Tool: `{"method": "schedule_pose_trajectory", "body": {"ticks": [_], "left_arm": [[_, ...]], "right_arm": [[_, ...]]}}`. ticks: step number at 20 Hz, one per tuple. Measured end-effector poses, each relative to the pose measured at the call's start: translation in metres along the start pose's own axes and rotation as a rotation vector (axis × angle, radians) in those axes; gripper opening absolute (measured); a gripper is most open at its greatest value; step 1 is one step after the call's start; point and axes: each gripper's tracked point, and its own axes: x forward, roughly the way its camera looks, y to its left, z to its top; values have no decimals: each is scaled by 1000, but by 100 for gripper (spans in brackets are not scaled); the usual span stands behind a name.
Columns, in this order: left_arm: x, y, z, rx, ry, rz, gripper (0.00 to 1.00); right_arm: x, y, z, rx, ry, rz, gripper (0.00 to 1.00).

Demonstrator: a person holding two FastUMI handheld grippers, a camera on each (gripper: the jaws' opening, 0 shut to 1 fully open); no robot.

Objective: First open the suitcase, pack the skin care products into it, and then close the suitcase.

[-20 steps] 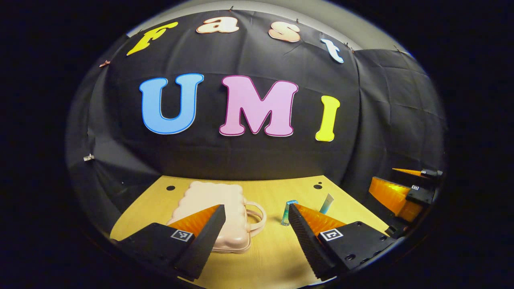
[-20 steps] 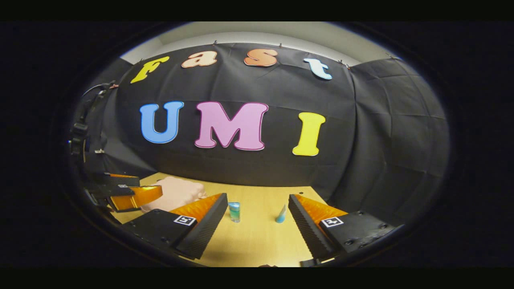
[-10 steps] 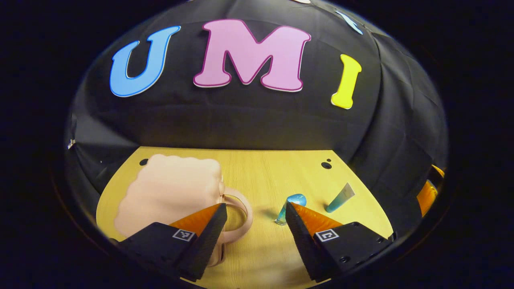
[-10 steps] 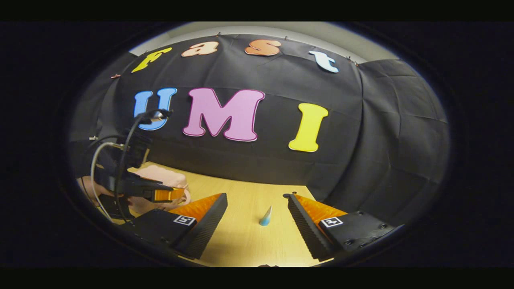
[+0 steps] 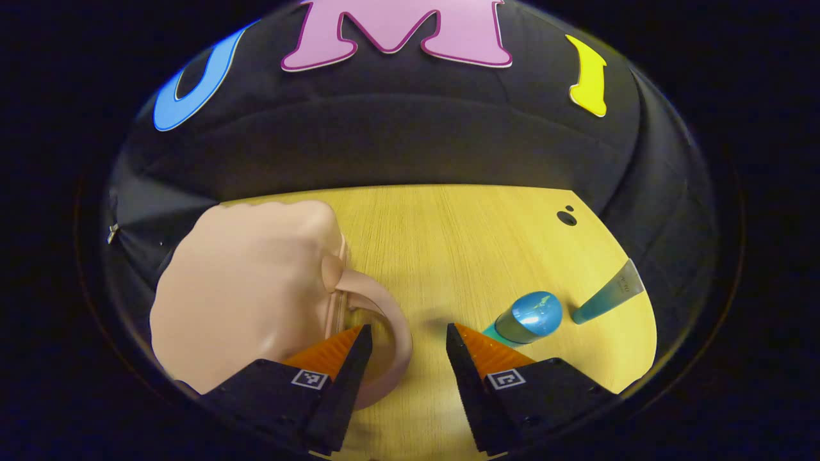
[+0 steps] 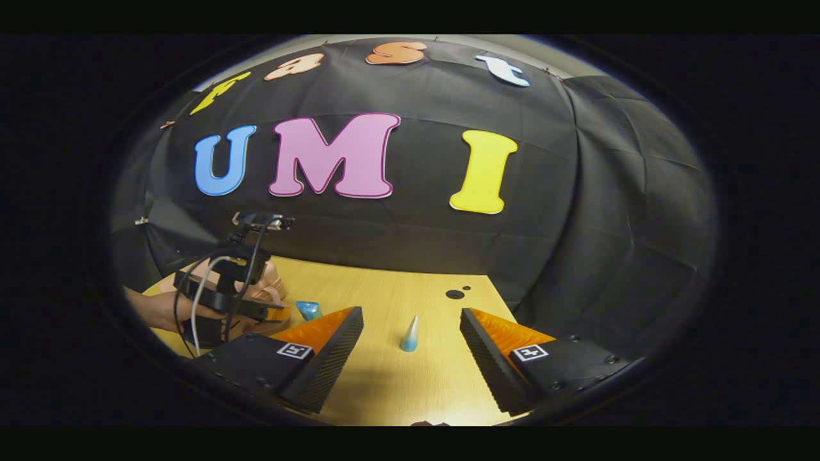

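In the left gripper view, the left gripper [image 5: 405,333] is nearest, low over the wooden surface [image 5: 448,243], and its two fingers stand apart with nothing between the pads. The curved handle [image 5: 384,320] of the pink suitcase [image 5: 250,288] lies just in front of the left finger, and part of the loop passes behind that fingertip; I cannot tell if they touch. The suitcase itself is closed and lies flat, with its handle side turned toward the gripper's gap. To the right of the suitcase handle, just beyond the right finger, stands a small bottle with a blue cap [image 5: 528,315]. Further right of the suitcase, near the edge of the surface, stands a teal tube [image 5: 605,296], tilted in this view, with its flat silver end up. Behind the suitcase, two dark holes [image 5: 566,218] are seen in the surface near the black cloth wall [image 5: 397,141].

In the right gripper view, the right gripper [image 6: 411,320] is also nearest, its fingers wide apart and holding nothing. The tube [image 6: 409,335] stands on the surface between the two fingers, a little beyond them. To the left, nearer the suitcase [image 6: 272,282], is the blue-capped bottle [image 6: 309,310]. A hand [image 6: 176,310] holds the left gripper [image 6: 240,301] with its cables over the suitcase.
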Motion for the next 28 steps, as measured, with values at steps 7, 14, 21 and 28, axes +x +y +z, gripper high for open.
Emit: {"method": "schedule_pose_trajectory", "body": {"ticks": [7, 14, 21, 28], "left_arm": [[4, -2, 1, 23, 15, -28, 19], [-93, 40, 82, 27, -99, -81, 13], [-182, 203, 165, 39, -205, 6, 13], [-177, 399, 169, 103, -233, 248, 13]], "right_arm": [[-3, 1, -8, 1, 27, 15, 96], [-18, 34, 13, 6, -25, 52, 97], [-27, 66, 29, 9, -56, 62, 97], [-29, 87, 21, -6, -20, 58, 97]]}}
